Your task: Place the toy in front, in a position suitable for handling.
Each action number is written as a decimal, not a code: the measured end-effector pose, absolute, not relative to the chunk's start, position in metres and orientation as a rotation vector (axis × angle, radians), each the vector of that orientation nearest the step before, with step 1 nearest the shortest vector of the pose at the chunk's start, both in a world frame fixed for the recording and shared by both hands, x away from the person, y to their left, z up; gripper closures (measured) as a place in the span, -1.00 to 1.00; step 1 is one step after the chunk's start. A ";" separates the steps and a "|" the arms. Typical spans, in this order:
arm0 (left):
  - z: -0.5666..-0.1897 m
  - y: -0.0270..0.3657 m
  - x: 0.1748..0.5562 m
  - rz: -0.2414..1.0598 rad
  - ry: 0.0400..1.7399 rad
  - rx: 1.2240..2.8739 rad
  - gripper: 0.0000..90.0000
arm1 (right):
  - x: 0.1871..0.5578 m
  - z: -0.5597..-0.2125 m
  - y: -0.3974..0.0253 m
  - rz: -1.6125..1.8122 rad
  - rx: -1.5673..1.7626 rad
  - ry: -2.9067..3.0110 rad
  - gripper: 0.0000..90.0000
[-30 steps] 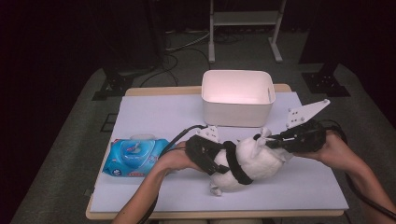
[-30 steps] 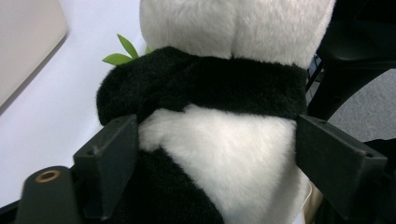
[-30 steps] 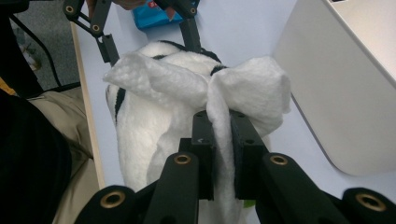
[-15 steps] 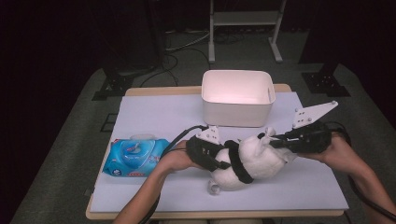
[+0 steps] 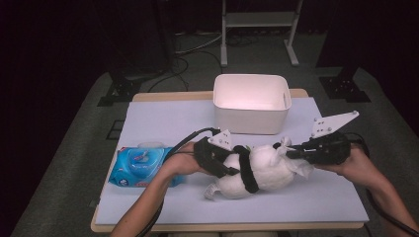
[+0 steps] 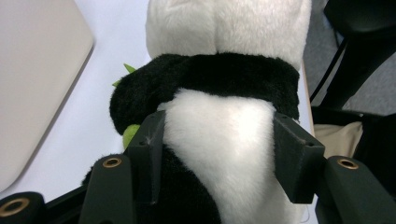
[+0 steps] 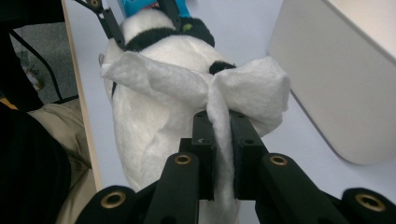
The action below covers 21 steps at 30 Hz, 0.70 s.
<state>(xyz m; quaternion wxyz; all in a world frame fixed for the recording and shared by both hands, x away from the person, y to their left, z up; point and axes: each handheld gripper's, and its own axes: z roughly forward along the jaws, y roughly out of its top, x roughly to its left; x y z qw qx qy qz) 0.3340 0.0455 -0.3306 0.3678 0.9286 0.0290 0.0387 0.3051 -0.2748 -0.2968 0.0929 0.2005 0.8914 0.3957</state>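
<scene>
**Panda held at both ends, wipe pinched on its head**

From the high view, the plush panda (image 5: 257, 170) lies on its side on the bench (image 5: 163, 123), near the front edge and a little right of the middle. My left gripper (image 5: 217, 157) comes at it from the left and my right gripper (image 5: 302, 150) from the right, so the toy sits between them. A white wipe (image 5: 296, 165) lies against the panda's right end, at the tip of my right gripper. The white bin (image 5: 252, 102) stands behind the panda, toward the back edge, apart from it. The blue wipe pack (image 5: 141, 167) lies near the bench's left edge, just beside my left forearm.

In the left gripper view, my fingers (image 6: 149, 154) are clenched on the panda (image 6: 219, 149), one on each flank of its white body, below the black band of fur. The fur bulges between them.

In the right gripper view, my fingers (image 7: 204, 140) are closed tight on the wipe (image 7: 224, 88), a fold of it pinched between them. The wipe spreads out over the panda's white fur (image 7: 154, 126) and touches it. The bin's wall (image 7: 336, 84) is to the right, near but not touching.
</scene>
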 end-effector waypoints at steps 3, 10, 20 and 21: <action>-0.328 0.046 0.332 0.105 0.070 2.404 -0.05 | 0.306 -0.302 -0.275 1.190 0.607 2.655 0.81; -0.322 0.047 0.331 0.121 0.042 2.440 -0.05 | 0.307 -0.305 -0.276 1.236 0.605 2.648 0.82; -0.322 0.032 0.329 0.101 0.010 2.436 -0.05 | 0.308 -0.294 -0.263 1.243 0.536 2.665 0.82; -0.323 0.029 0.330 0.101 0.008 2.438 -0.05 | 0.309 -0.295 -0.260 1.205 0.525 2.678 0.82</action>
